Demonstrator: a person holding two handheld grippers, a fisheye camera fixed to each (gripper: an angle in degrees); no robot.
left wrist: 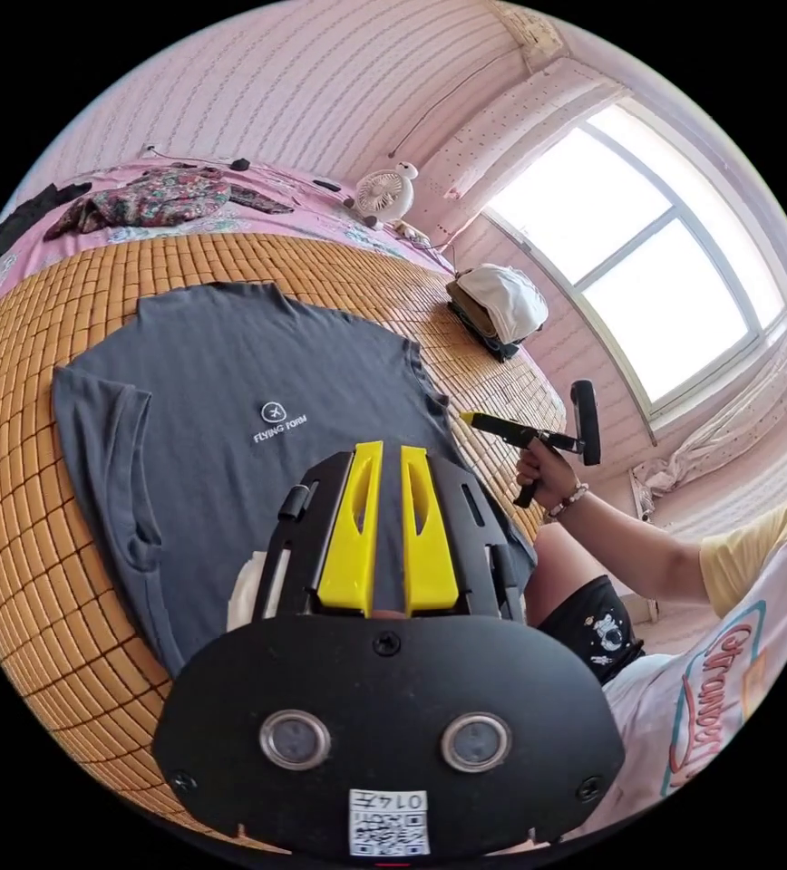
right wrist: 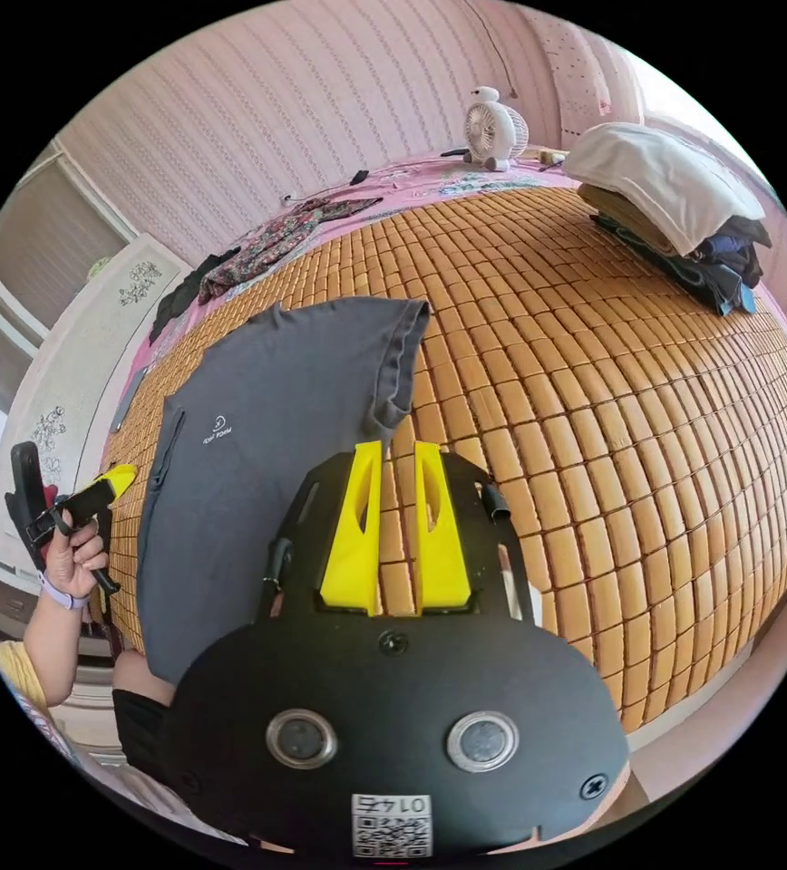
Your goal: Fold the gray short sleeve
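The gray short-sleeve shirt lies flat and face up on a bamboo mat, collar toward the far side, with a small white logo on the chest. My left gripper hovers over its lower hem, yellow jaws nearly together and holding nothing. A hand holds my right gripper just off the shirt's right edge. In the right gripper view, my right gripper points at the mat just below the shirt's sleeve, with only a slit between its jaws, which hold nothing. The left gripper sits at the far left.
A pile of folded clothes rests on the mat's far corner. A small fan, a floral garment and a dark cloth lie on the pink bedding behind. The person sits at the bed's near edge, by a bright window.
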